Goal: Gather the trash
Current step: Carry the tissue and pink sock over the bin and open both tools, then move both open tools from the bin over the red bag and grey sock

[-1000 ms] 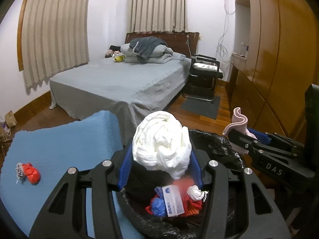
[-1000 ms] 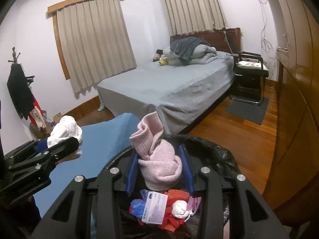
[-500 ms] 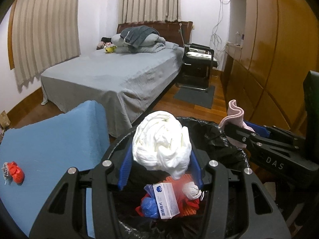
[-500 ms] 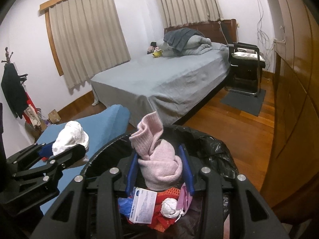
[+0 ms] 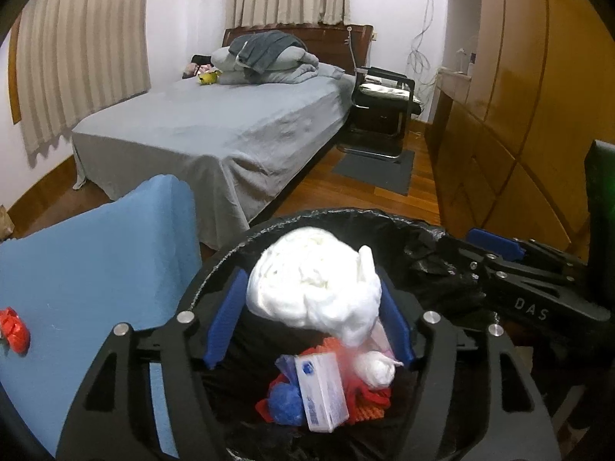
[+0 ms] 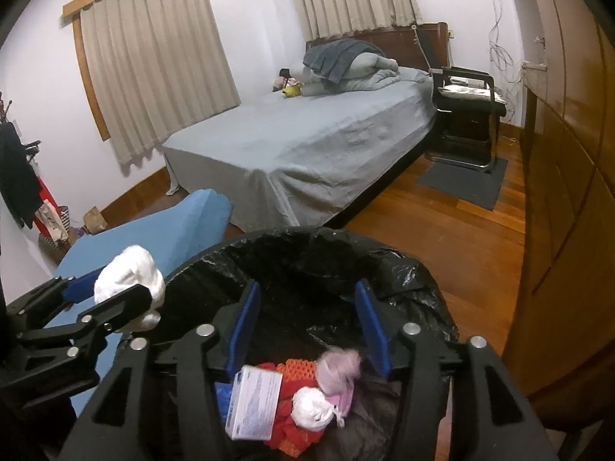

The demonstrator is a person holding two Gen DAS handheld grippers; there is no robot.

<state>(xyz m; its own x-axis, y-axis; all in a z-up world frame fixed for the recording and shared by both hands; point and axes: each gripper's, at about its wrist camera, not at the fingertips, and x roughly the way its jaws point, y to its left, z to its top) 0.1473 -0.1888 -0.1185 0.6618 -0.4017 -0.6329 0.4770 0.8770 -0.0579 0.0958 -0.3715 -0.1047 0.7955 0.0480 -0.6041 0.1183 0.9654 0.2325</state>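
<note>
Trash — crumpled white cloth wad sits between the opening jaws of the left gripper, directly over the black-bagged round bin; pads look slack on it, release underway. Right gripper is also opening, nothing between its jaws; the pale pink knit piece lies in the bin atop a white carton and red scraps. Judged mostly done — a small red crumpled scrap remains on the blue padded surface. The wad is roundish, no clear long axis; one tail hangs downward.
</note>
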